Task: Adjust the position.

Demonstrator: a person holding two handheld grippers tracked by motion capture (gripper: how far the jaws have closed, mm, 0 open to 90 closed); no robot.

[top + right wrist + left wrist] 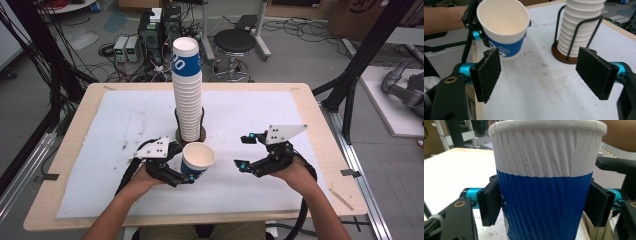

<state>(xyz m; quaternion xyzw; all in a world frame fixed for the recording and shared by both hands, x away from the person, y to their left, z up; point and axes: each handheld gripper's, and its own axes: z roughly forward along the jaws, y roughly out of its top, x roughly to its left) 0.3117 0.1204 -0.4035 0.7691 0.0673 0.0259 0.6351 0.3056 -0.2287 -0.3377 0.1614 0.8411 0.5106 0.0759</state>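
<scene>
1. Nearest the person, the left claw (pixel 186 176) holds 1 paper cup (pixel 198 160) by its blue lower band. In the left gripper view both pads (pixel 489 203) press flat against the cup's ribbed sides, and the cup (pixel 546 182) stands upright with its white rim on top.
2. The cup is lifted clear of the surface (pixel 125 120), just in front of the stack and tipped a little toward the right claw, so its bare inside shows in the right gripper view (pixel 503 23).
3. The right claw (pixel 245 151) stands wide and holds nothing. Its 2 pads (pixel 487 72) point across the white sheet, with the held cup on one side ahead and the stack on the other.
4. Farther back, the stack of cups (pixel 188 90) rises tall out of a black wire holder (pixel 190 134) on a round brown base near the middle of the surface.
5. My reading: 1 cup has been taken off the stack and is being carried away from it or offered to the free claw.
6. The next move calls for either setting the cup upright on a bare part of the sheet, or bringing the right claw around the white upper half before the left one lets go. A light squeeze will do, since thin paper walls buckle easily.
</scene>
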